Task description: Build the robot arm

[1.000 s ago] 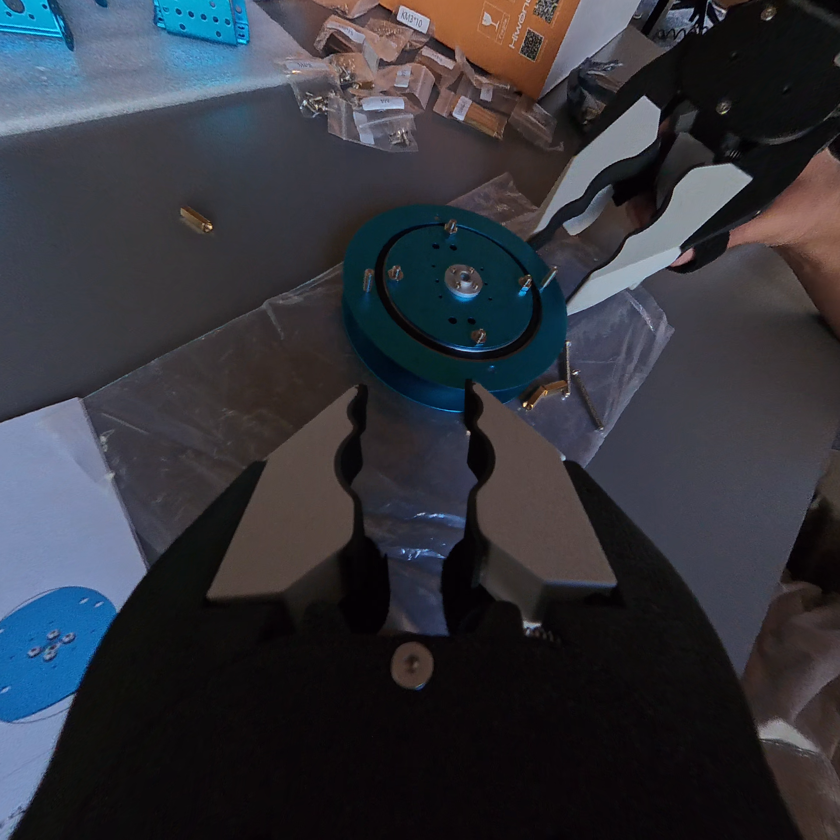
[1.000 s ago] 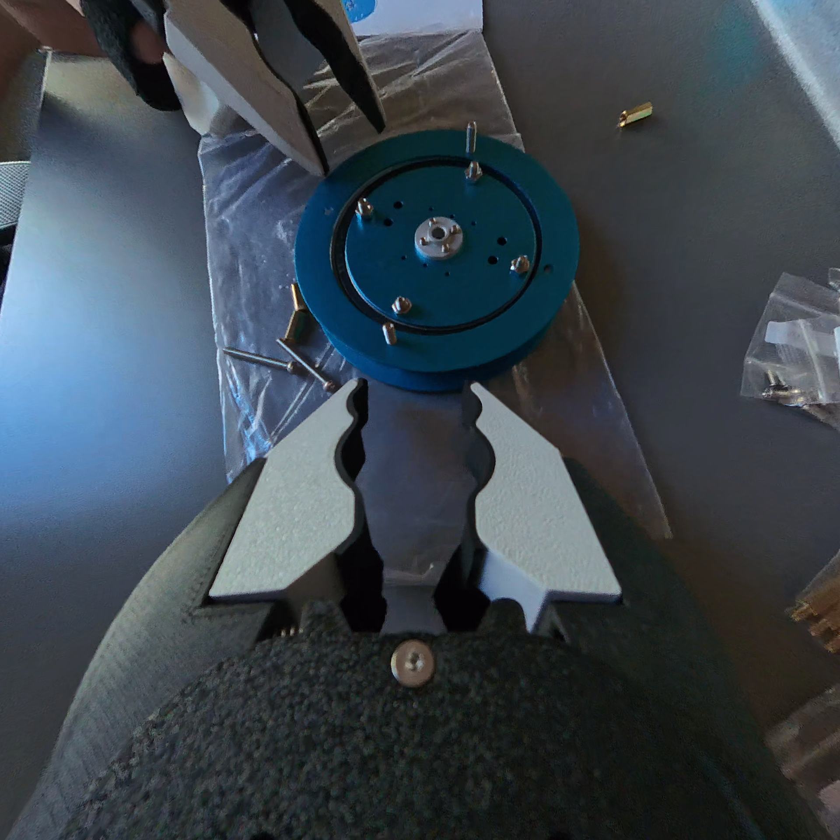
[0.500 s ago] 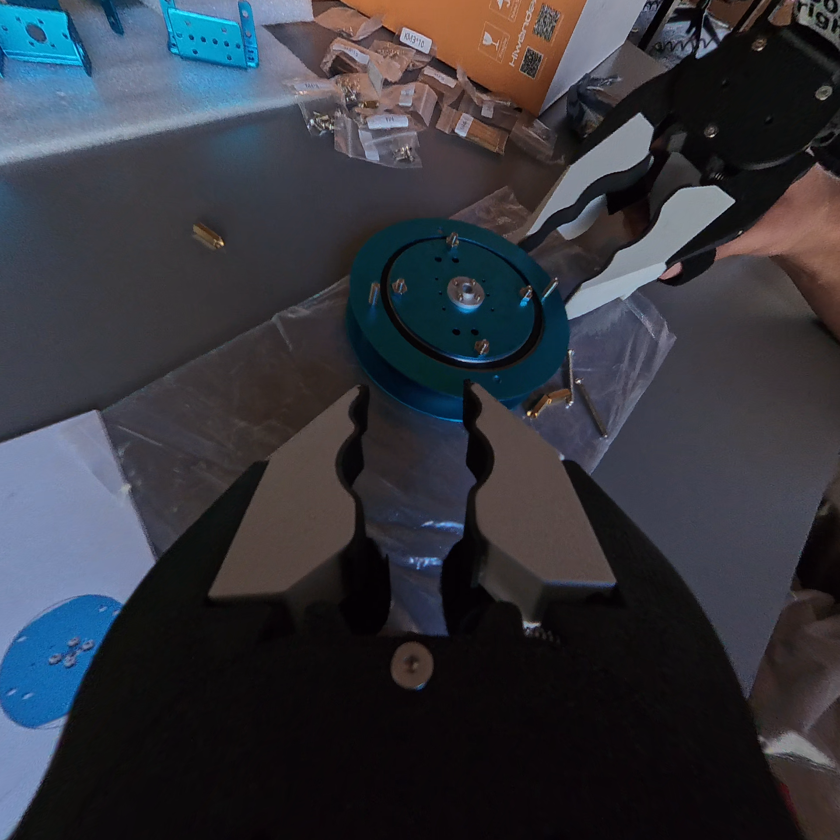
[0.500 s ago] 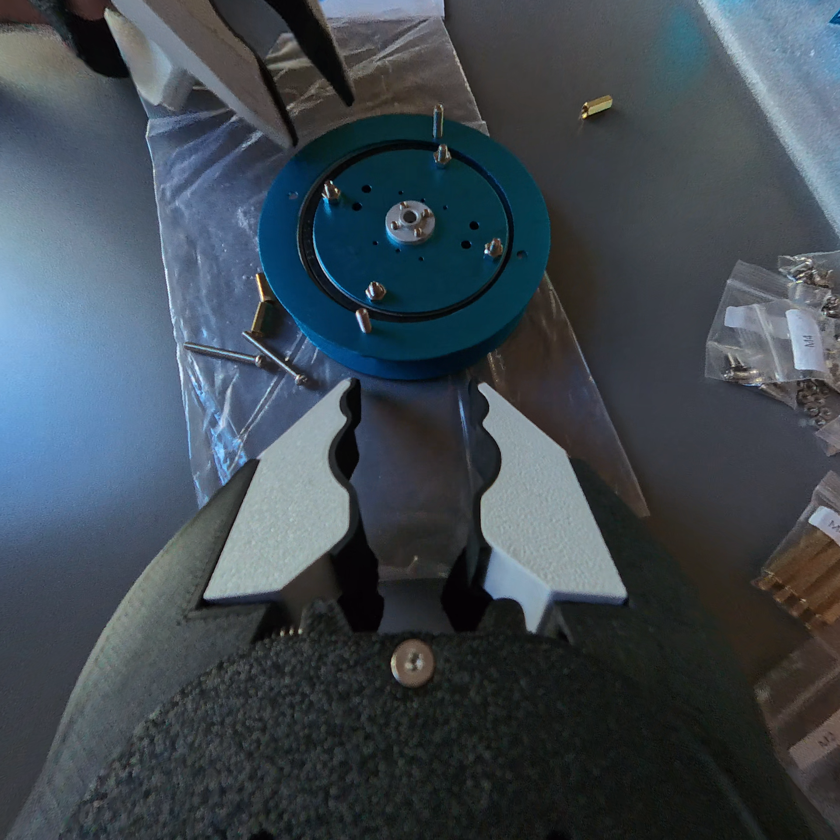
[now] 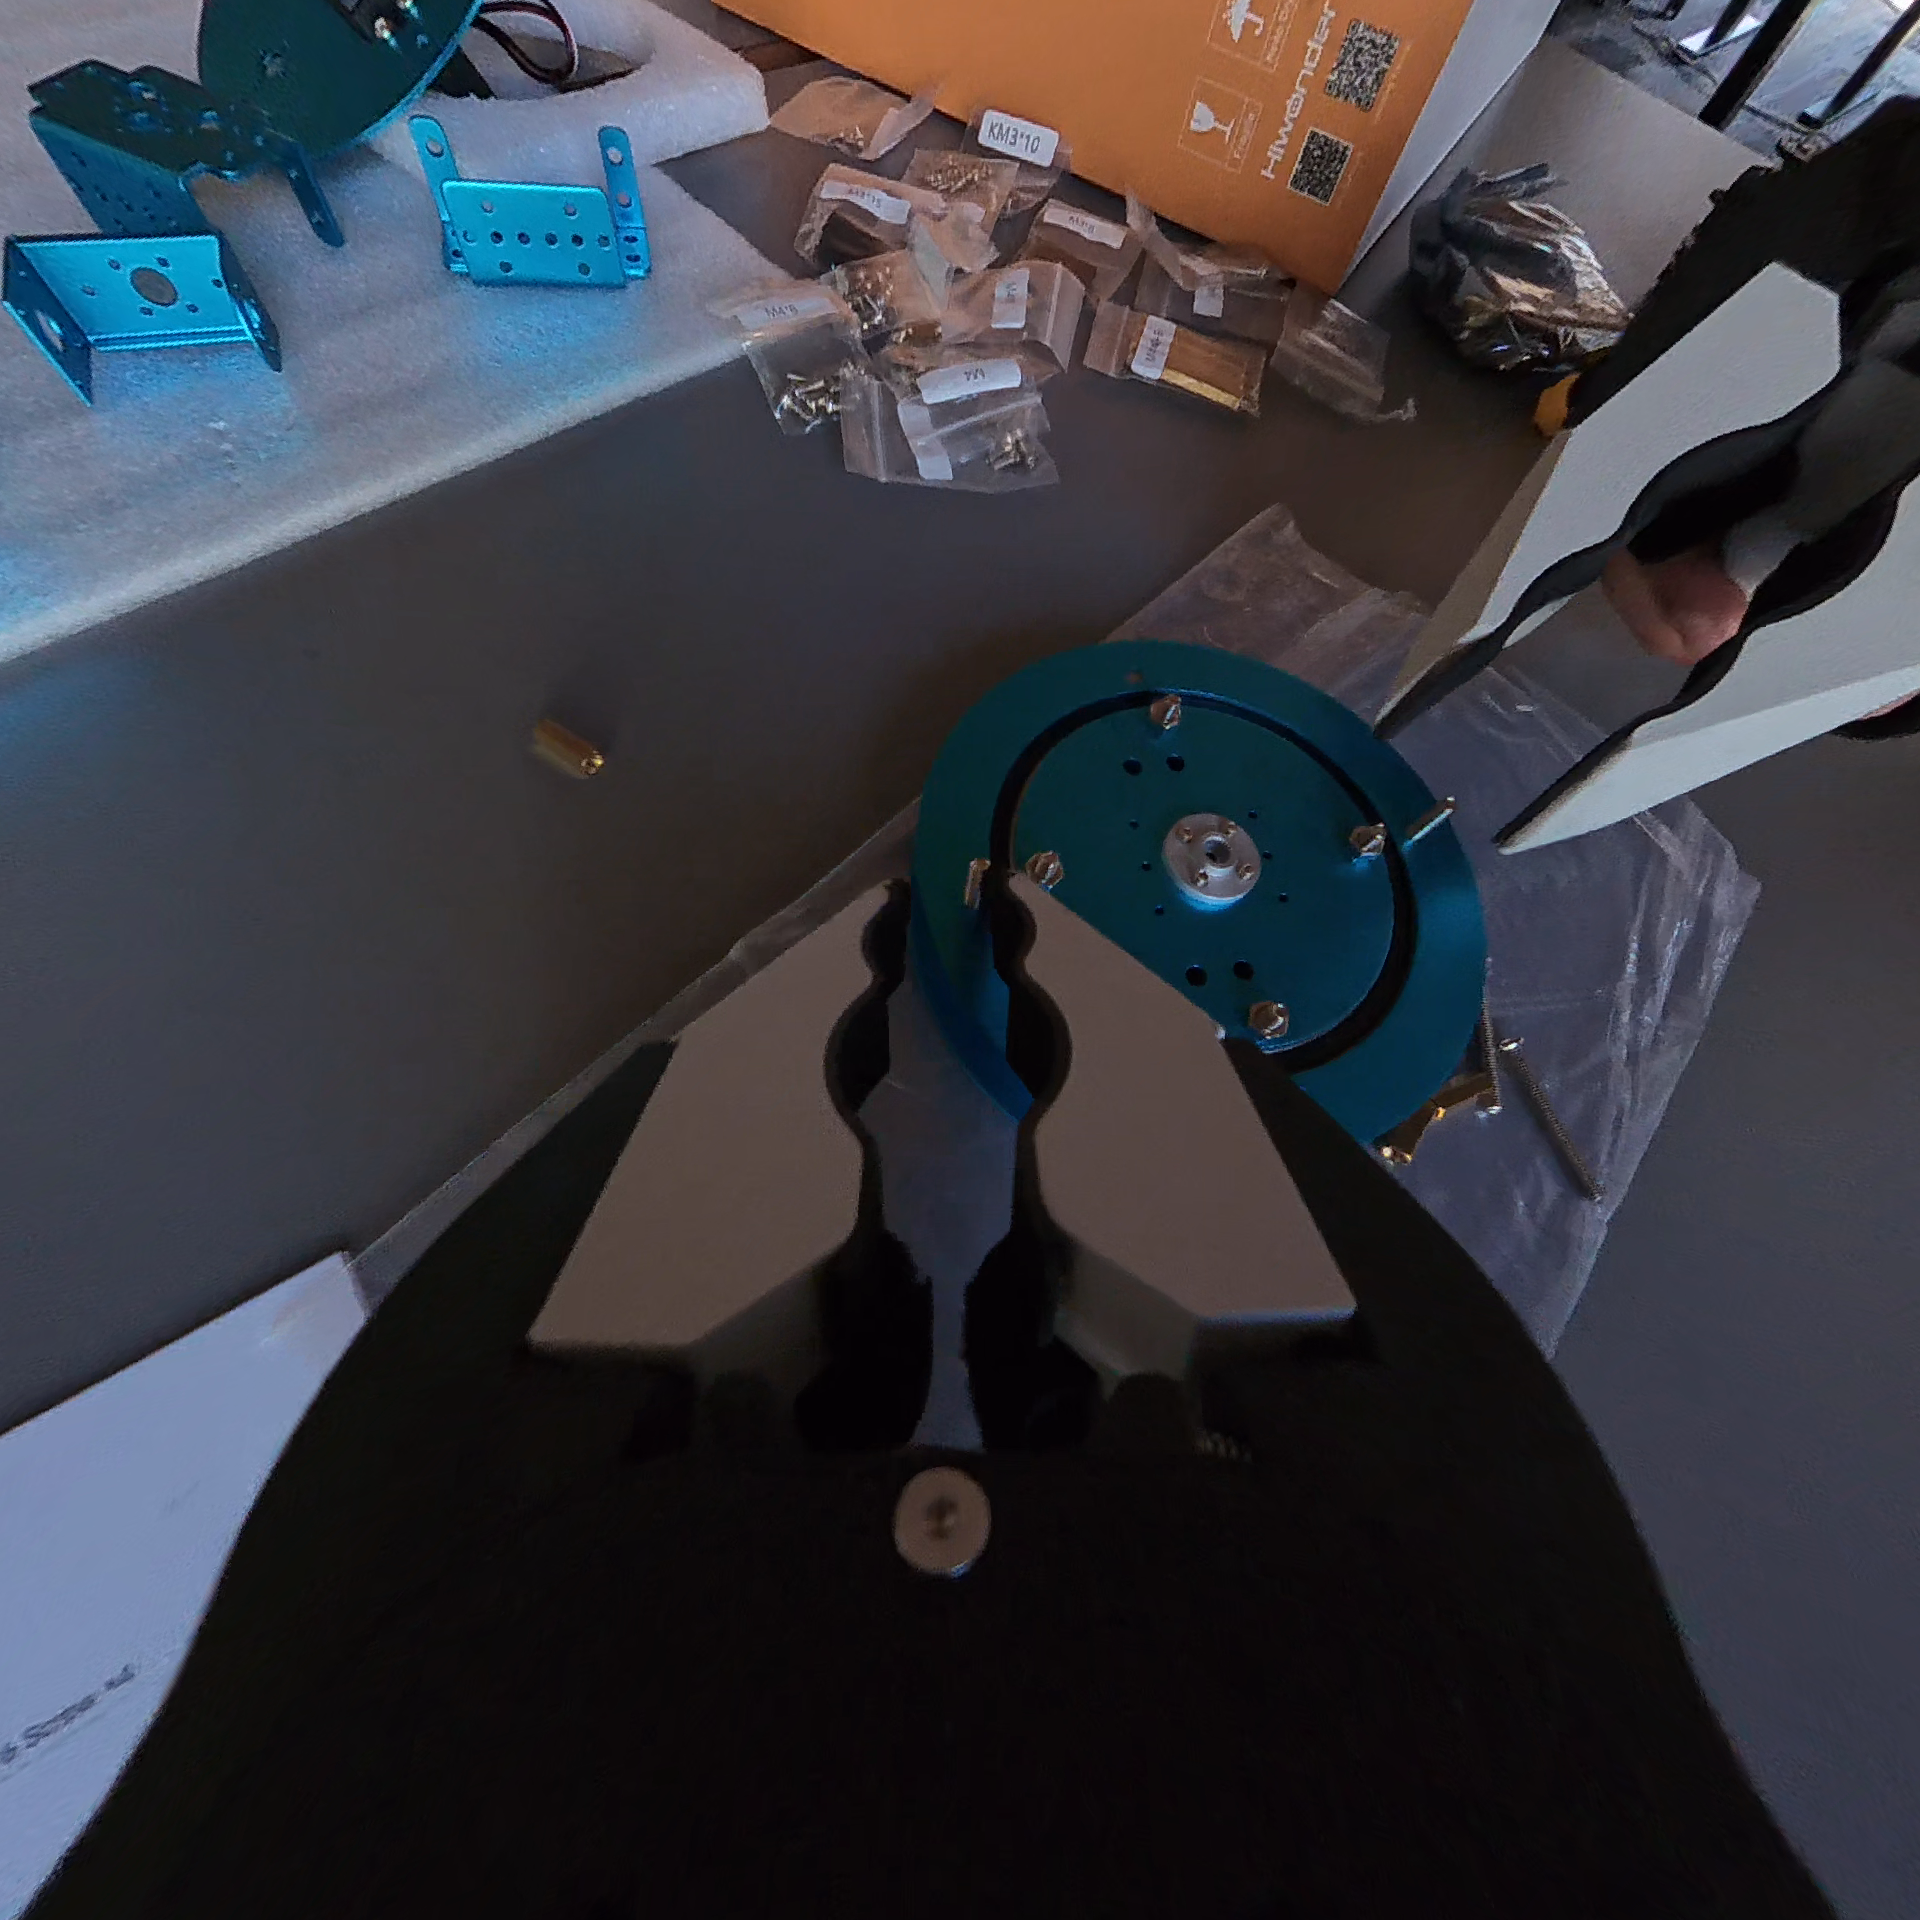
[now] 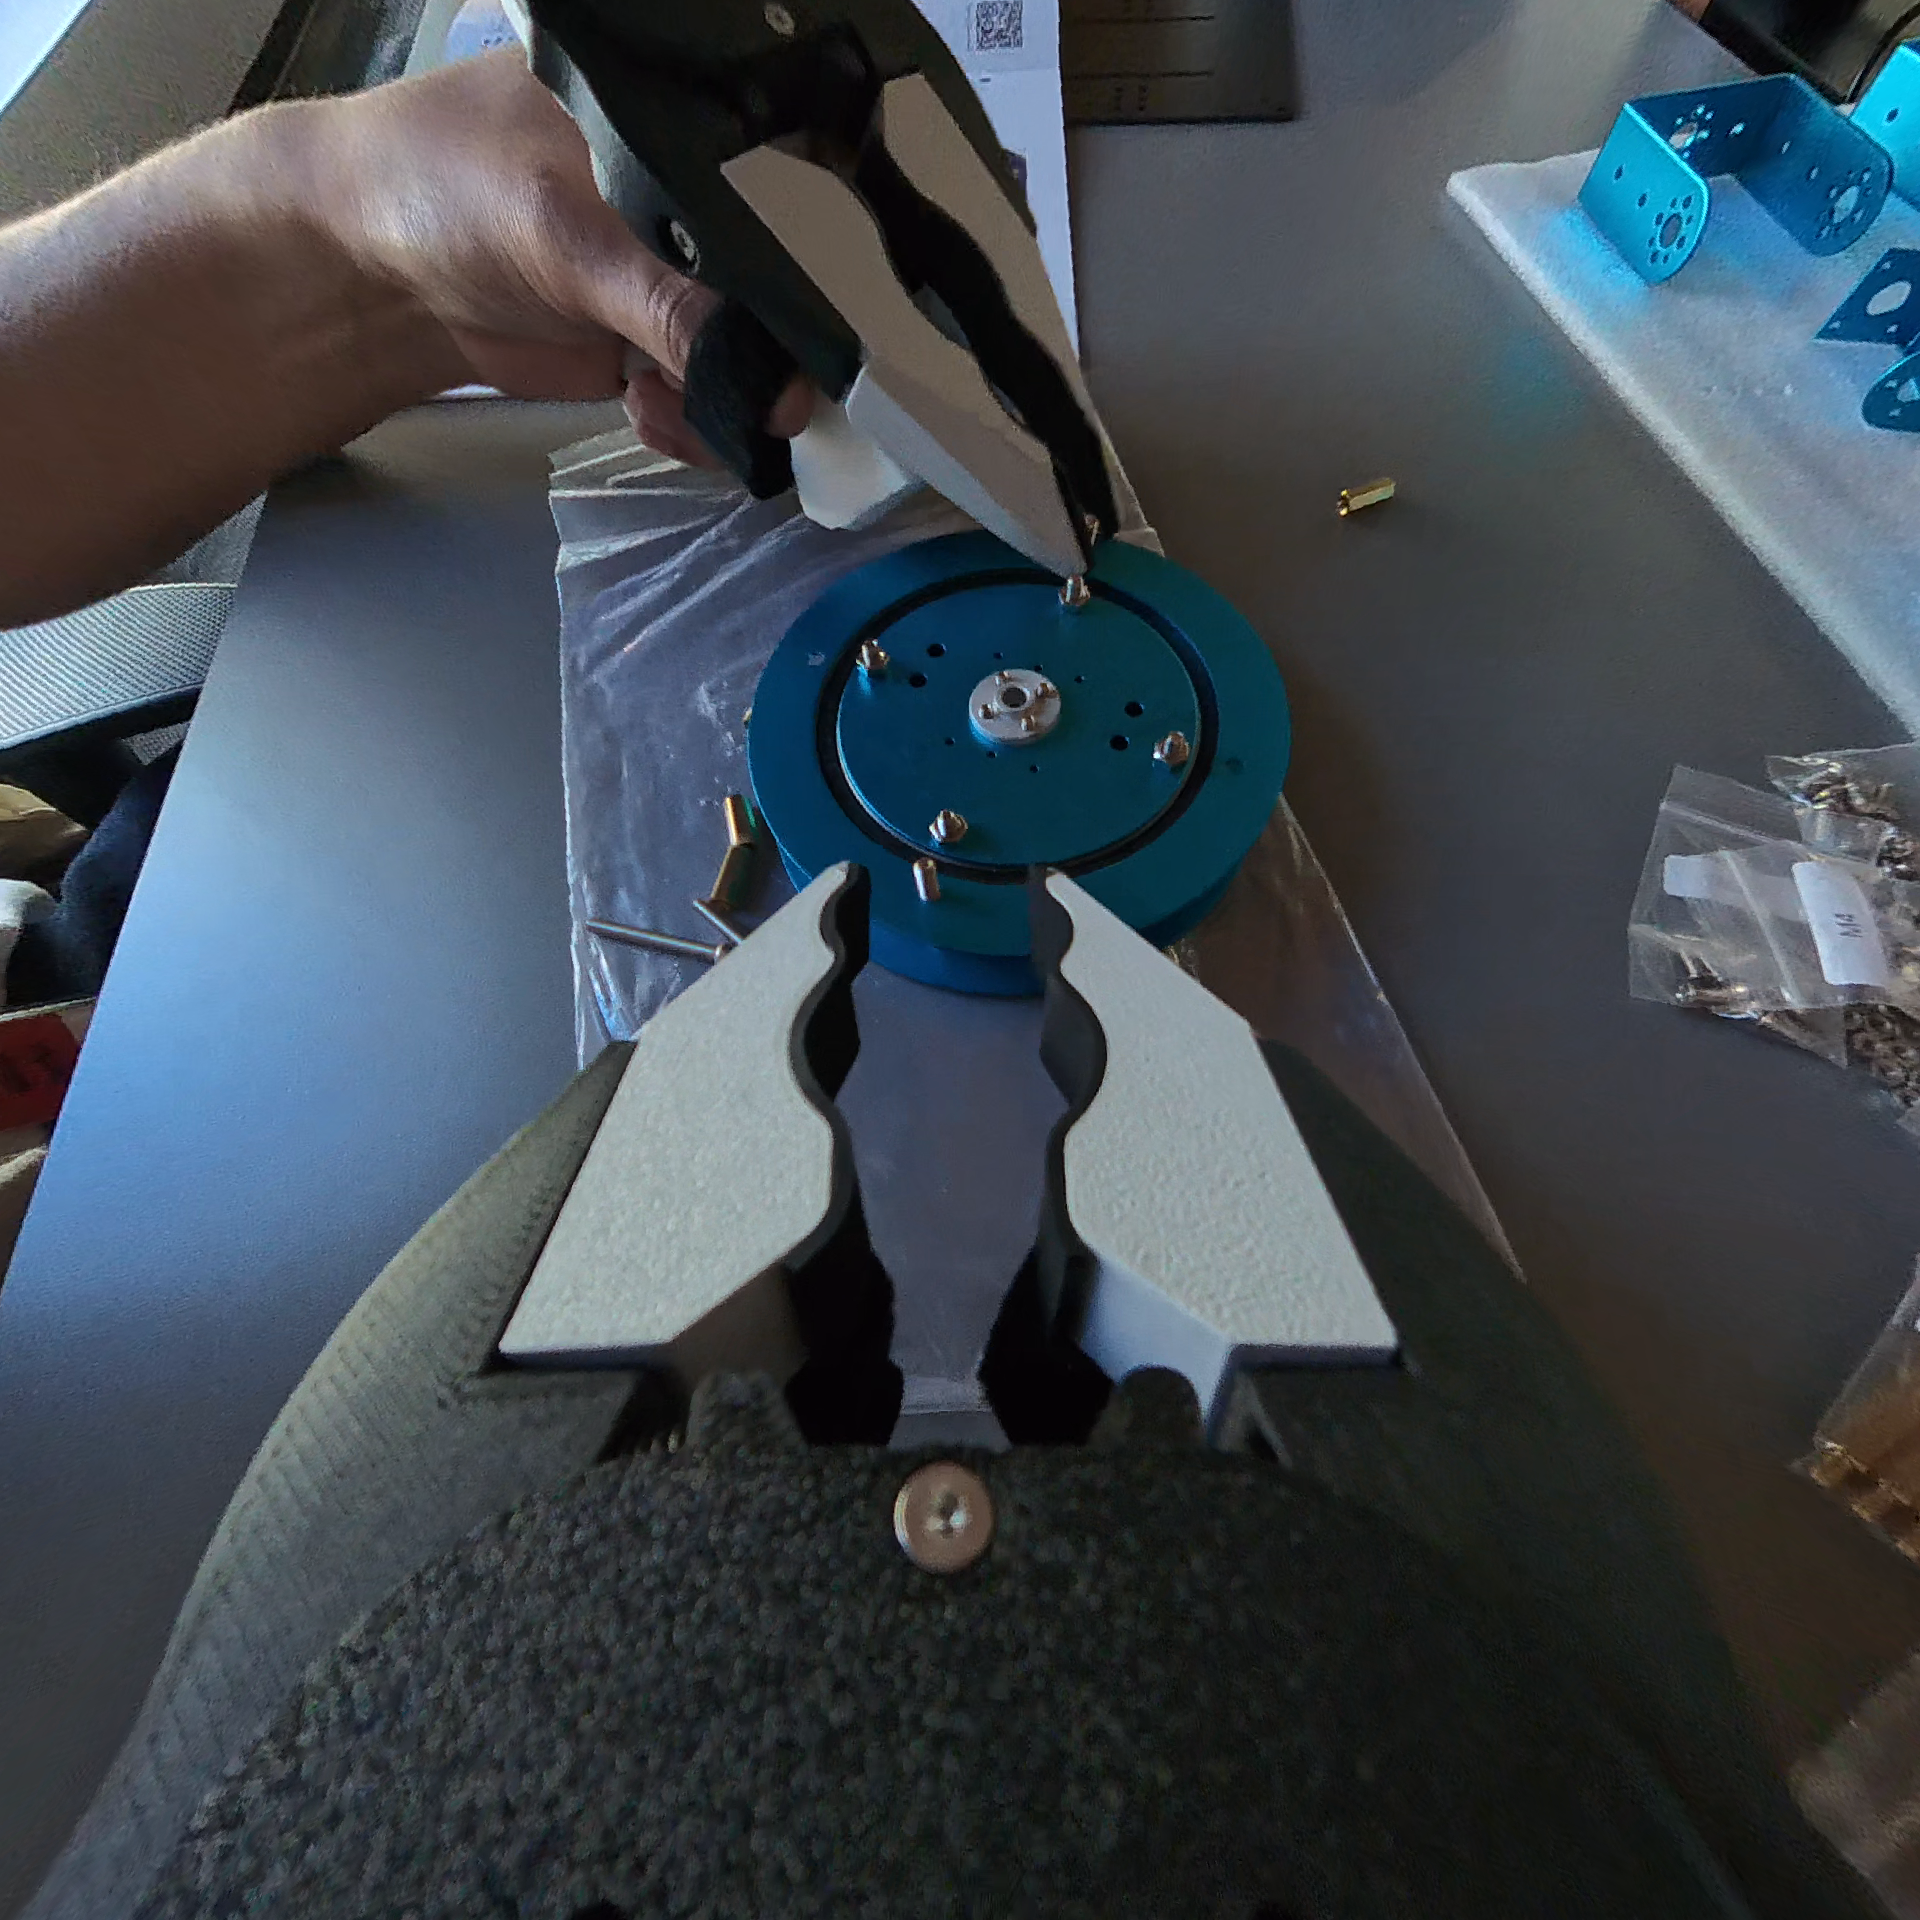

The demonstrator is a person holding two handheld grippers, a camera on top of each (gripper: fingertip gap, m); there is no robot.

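The left gripper (image 5: 956, 891) is held low over the disc (image 5: 1309, 935), tilted steeply down. Its jaws are narrowed to a slim gap with a thin stud (image 5: 975, 881) at the rim standing between the tips; nothing looks clamped yet. Squeezing is judged best done squarely and gently, since so thin a stud could slip or tilt. The right gripper (image 6: 945, 883) is poised at the opposite edge, pointed slightly down, jaws moderately apart and empty. The disc is seen lying flat on a plastic sheet (image 6: 665, 623) on the table (image 5: 416, 935), with 4 nuts on its inner plate.
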